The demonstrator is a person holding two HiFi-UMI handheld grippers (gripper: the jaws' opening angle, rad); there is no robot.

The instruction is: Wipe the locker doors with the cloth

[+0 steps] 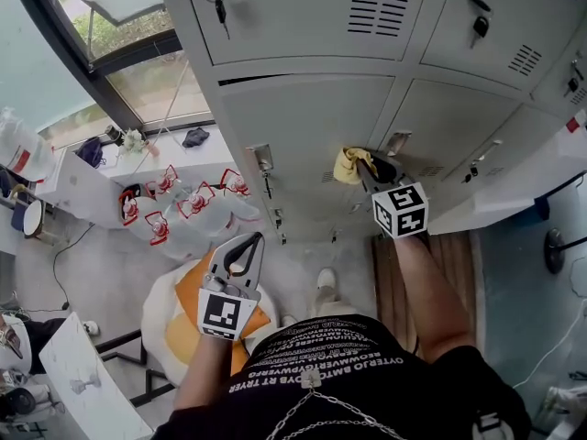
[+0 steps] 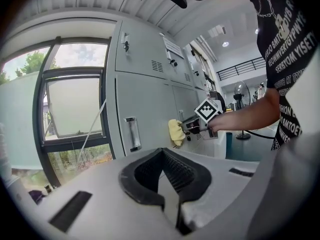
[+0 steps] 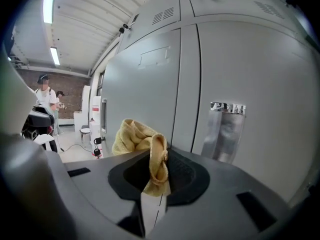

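Nearest me, low on the left, the left gripper [image 1: 240, 257] hung idle beside the person's body, its jaws closed together on nothing. Farther out on the right, the right gripper [image 1: 371, 174] reached to the lockers. Its jaws were pinched on the yellow cloth [image 3: 150, 154], with one fold caught between them and the rest bunched past the tips. That bunch sat against, or just off, a lower grey locker door [image 1: 307, 122], near the seam between two doors and with a metal handle [image 3: 226, 129] to its right. I judged wiping to be under way on this lower row. No door showed streaks or a wet trace, so I could not say which were done. The upper doors [image 1: 303, 7] beyond probably remained.
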